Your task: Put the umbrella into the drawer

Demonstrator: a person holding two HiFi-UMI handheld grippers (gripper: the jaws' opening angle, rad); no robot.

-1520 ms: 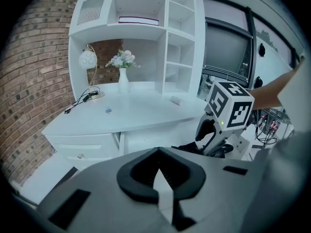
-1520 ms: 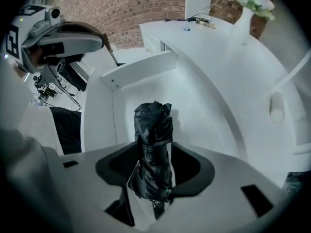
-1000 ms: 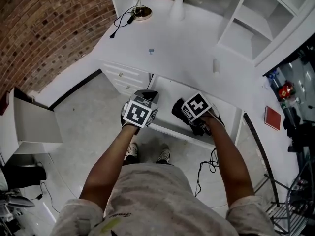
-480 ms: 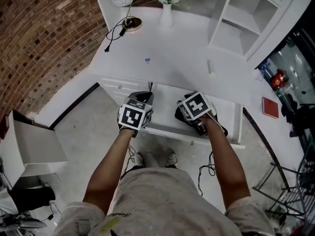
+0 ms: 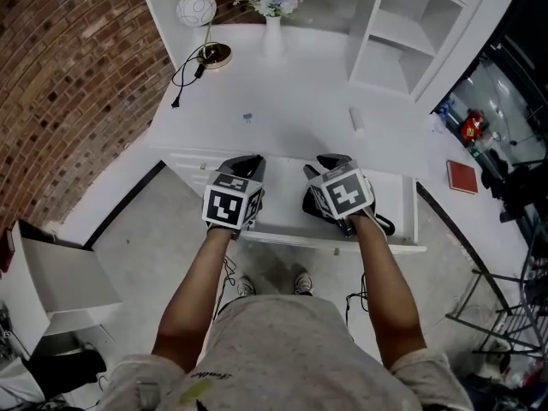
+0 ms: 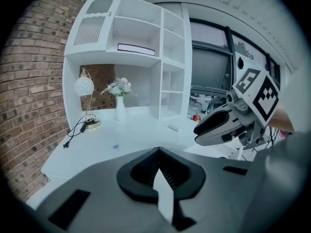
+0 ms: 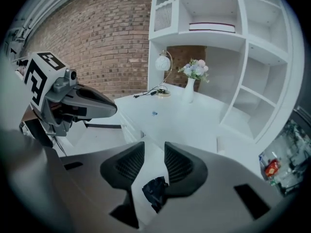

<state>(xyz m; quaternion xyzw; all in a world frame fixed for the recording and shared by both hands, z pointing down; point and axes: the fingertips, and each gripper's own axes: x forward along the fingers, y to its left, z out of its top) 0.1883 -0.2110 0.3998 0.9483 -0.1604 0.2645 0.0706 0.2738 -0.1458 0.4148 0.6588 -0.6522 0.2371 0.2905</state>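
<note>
Head view: both grippers hang over open drawer [image 5: 282,205] under white desk [image 5: 291,101]. Left gripper [image 5: 248,163] at drawer's left end, right gripper [image 5: 336,163] near middle.

Left gripper view: jaw tips together, nothing gripped.

Right gripper view: jaws apart, just been closing, pads bare. Dark umbrella [image 7: 154,192] shows through gap, lying below on drawer's white floor (contact with right-hand jaw unclear).

The left gripper [image 6: 158,152], its tips together, faces a white desk [image 6: 141,130] bearing a lamp [image 6: 85,89] and a vase [image 6: 119,111].
</note>
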